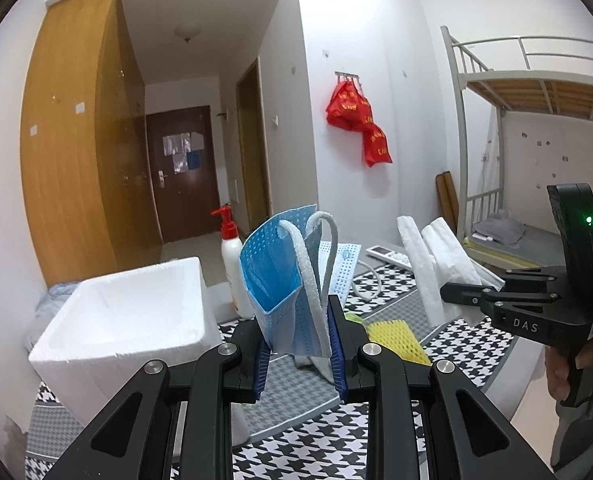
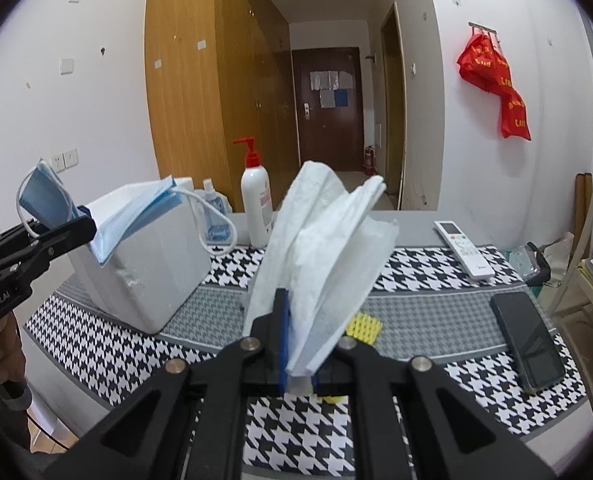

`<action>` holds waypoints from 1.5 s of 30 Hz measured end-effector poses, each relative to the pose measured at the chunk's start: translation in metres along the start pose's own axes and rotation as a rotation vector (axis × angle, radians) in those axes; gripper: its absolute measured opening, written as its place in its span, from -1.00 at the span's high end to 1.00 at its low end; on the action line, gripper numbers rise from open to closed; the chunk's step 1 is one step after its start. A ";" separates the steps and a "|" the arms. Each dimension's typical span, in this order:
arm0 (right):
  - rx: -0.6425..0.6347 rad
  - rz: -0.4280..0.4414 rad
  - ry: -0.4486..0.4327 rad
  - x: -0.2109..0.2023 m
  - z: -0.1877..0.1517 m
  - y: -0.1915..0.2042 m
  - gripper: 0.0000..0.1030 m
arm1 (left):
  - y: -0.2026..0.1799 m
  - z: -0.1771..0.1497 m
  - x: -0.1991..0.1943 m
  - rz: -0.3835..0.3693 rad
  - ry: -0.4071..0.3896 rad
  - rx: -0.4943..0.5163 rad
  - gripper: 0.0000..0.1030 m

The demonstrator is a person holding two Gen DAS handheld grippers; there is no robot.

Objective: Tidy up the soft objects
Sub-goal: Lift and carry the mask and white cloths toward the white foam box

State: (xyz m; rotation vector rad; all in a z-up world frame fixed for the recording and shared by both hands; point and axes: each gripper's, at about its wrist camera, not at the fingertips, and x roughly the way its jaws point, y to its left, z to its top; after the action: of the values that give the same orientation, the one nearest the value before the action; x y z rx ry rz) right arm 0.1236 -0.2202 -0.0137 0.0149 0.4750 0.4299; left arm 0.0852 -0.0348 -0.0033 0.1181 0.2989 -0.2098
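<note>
Left gripper (image 1: 296, 344) clamped on a blue face mask (image 1: 274, 280), jaws nearly closed with the folded mask pinched between the blue pads, white ear loops (image 1: 316, 264) draped over the front. Held up above the table, just right of the white foam box (image 1: 124, 320). Seen from the right wrist view as well: mask (image 2: 44, 196) sticking up from the left gripper (image 2: 72, 226) at the far left, beside the foam box (image 2: 144, 264).

Right gripper (image 2: 296, 364) fully closed on a folded white tissue (image 2: 320, 248), lower edge nipped between the pads, the rest fanning upward and leaning right. Raised clear of the houndstooth table cover (image 2: 436, 392). From the left wrist view, same tissue (image 1: 432, 264) standing out of the right gripper (image 1: 452, 296) at the right, a hand (image 1: 564, 368) wrapped round the grip below.

Second blue mask (image 2: 136, 216) draped over the near rim of the foam box, one ear loop hanging down its side. Yellow foam net (image 2: 364, 326) lying flat on the grey strip of the cover (partly hidden behind the tissue). White pump bottle (image 2: 256, 200) with red pump upright behind the box. White remote control (image 2: 464, 250) and dark phone (image 2: 530, 344) lying on the cover to the right, well apart from both grippers.
</note>
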 end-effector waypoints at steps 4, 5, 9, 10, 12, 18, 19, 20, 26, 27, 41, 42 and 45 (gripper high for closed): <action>0.016 0.007 -0.016 0.000 0.004 -0.003 0.79 | 0.000 0.002 -0.001 0.013 -0.008 -0.001 0.48; 0.018 0.009 -0.019 0.000 0.004 -0.003 0.78 | -0.001 0.002 -0.001 0.015 -0.009 -0.001 0.48; -0.008 0.013 -0.028 -0.002 0.008 0.003 0.79 | 0.000 0.005 0.000 0.030 -0.015 -0.001 0.48; -0.016 0.015 -0.032 -0.002 0.009 0.005 0.79 | 0.000 0.008 0.000 0.034 -0.020 0.000 0.48; -0.026 0.023 -0.038 -0.003 0.012 0.008 0.79 | 0.001 0.011 -0.001 0.048 -0.029 -0.002 0.48; -0.059 0.038 -0.055 -0.004 0.022 0.018 0.78 | 0.009 0.023 -0.004 0.092 -0.056 -0.007 0.48; -0.063 0.044 -0.059 -0.003 0.024 0.020 0.78 | 0.010 0.024 -0.004 0.109 -0.059 -0.008 0.48; -0.065 0.046 -0.063 -0.003 0.026 0.022 0.78 | 0.013 0.026 -0.005 0.122 -0.062 -0.013 0.48; -0.092 0.088 -0.087 -0.001 0.039 0.035 0.78 | 0.025 0.030 -0.010 0.171 -0.067 -0.030 0.48; -0.096 0.094 -0.088 -0.001 0.040 0.038 0.78 | 0.027 0.031 -0.012 0.177 -0.067 -0.032 0.48; -0.157 0.221 -0.103 0.012 0.056 0.073 0.78 | 0.059 0.035 -0.031 0.310 -0.078 -0.077 0.48; -0.162 0.230 -0.103 0.012 0.057 0.076 0.78 | 0.061 0.035 -0.033 0.321 -0.078 -0.078 0.48; -0.172 0.255 -0.105 0.014 0.060 0.083 0.78 | 0.069 0.035 -0.036 0.348 -0.072 -0.095 0.48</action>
State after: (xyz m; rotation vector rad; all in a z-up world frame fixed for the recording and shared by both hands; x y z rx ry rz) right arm 0.1286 -0.1335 0.0425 -0.0684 0.3322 0.7155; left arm 0.0765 0.0342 0.0463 0.0668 0.2117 0.1448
